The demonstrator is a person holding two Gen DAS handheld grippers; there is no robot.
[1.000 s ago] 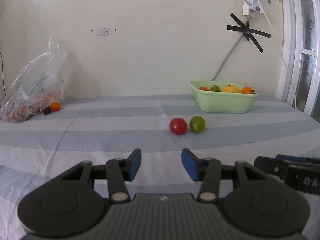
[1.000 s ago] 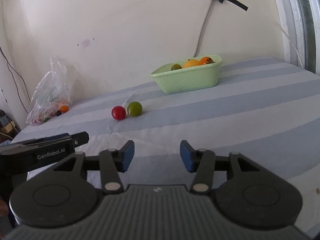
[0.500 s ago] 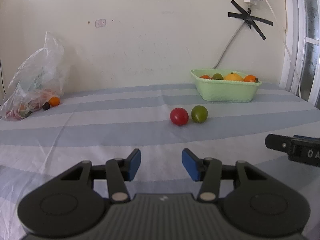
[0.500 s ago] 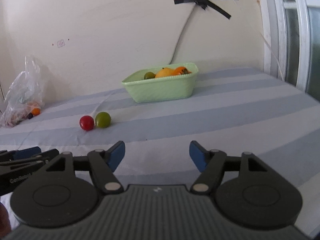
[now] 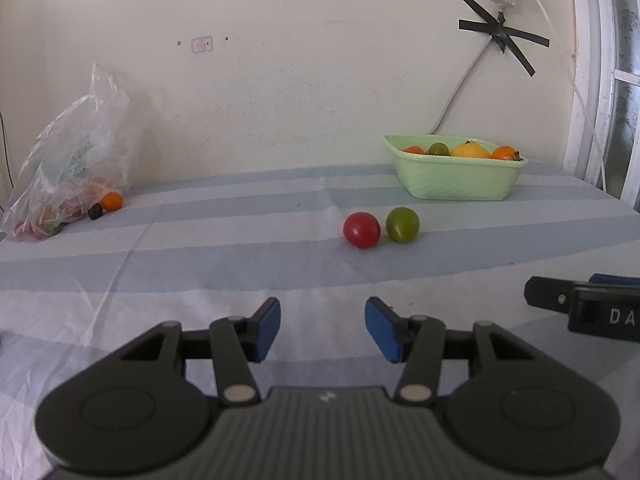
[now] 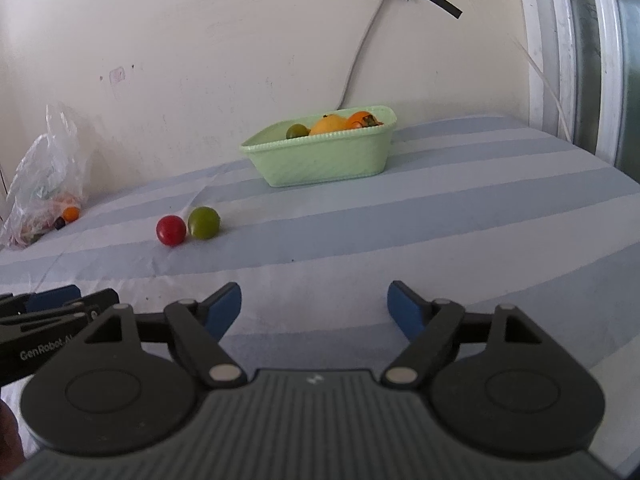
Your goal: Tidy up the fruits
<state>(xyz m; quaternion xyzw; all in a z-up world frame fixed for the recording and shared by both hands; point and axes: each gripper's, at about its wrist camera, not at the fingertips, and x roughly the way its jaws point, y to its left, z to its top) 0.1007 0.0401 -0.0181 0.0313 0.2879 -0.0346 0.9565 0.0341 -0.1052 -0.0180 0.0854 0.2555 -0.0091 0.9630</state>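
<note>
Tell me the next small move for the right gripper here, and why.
Probably ease the right gripper forward and left toward the green tomato. Its jaws have just been opening and hold nothing, and that tomato lies loose on the striped cloth beside the red tomato, outside the green basket.

glossy red fruit [image 5: 361, 229], matt striped cloth [image 5: 240, 264], seemingly plastic green basket [image 5: 456, 180].

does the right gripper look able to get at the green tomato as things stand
Probably yes: the right gripper has just been opening, with nothing between its jaws, and only bare striped cloth lies between it and the green tomato, which sits ahead, off to its left.
</note>
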